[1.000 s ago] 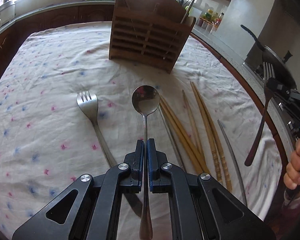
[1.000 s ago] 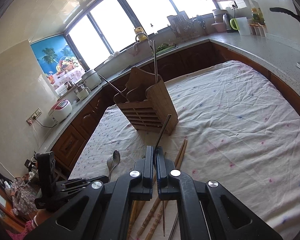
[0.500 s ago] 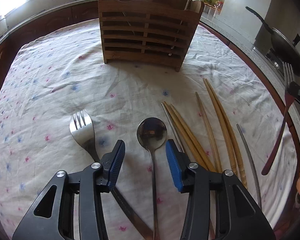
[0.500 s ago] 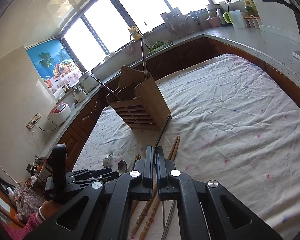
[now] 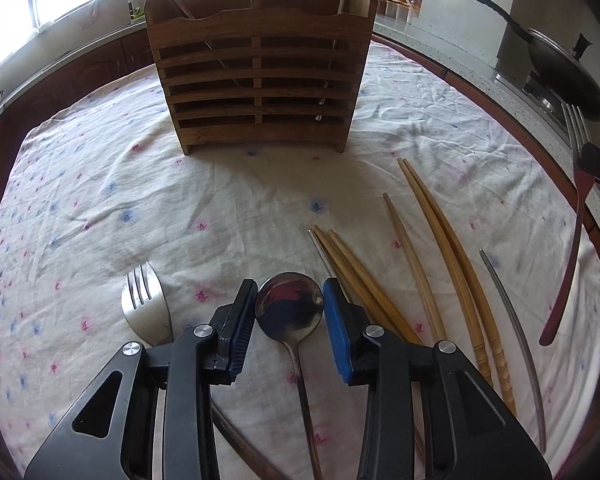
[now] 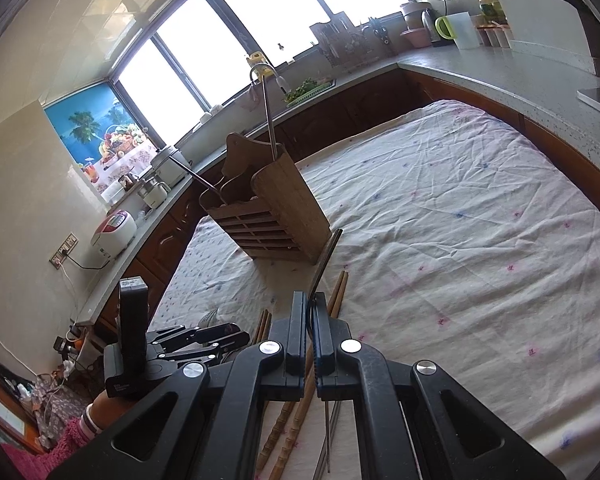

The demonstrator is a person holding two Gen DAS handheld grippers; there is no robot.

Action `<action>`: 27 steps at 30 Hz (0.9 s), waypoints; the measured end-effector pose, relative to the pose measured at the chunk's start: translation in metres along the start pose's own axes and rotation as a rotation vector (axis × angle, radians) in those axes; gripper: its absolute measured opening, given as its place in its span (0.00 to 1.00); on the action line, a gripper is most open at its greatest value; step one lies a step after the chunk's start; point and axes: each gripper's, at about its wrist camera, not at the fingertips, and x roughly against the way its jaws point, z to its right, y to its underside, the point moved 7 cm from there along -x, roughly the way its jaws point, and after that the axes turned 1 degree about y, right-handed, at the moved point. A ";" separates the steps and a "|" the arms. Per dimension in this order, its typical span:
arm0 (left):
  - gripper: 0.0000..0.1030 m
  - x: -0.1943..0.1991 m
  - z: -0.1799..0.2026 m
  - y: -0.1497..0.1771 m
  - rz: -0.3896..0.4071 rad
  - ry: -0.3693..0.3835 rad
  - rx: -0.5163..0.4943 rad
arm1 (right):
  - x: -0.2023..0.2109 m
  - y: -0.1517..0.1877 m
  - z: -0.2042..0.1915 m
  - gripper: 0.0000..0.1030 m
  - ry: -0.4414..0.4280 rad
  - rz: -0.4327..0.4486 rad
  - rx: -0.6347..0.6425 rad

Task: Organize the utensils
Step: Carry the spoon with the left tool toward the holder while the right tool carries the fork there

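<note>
The left gripper [image 5: 289,302] has let go of the spoon [image 5: 291,307] and stands apart (spoon back on the cloth), while the right gripper [image 6: 310,326] stays clamped on a fork [image 6: 324,262], likely next for the wooden holder [image 5: 258,76].

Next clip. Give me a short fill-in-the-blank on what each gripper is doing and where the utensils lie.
1. The left gripper is ___, its fingers on either side of the spoon bowl.
2. The right gripper is shut on a ___.
3. On the cloth, the fork lies to the ___ of the spoon.
4. The loose chopsticks lie on the cloth, not in the wooden ___.

Missing words: open; fork; left; holder
</note>
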 end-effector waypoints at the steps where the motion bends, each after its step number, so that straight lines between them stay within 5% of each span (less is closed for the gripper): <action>1: 0.31 0.004 -0.001 0.000 0.007 0.002 0.008 | 0.001 0.000 -0.001 0.03 -0.002 0.002 0.001; 15: 0.31 0.108 -0.024 -0.007 0.227 0.020 0.143 | 0.010 -0.003 -0.028 0.03 -0.043 0.024 0.039; 27: 0.31 0.157 -0.025 -0.009 0.326 0.022 0.165 | 0.017 -0.012 -0.049 0.03 -0.071 0.047 0.075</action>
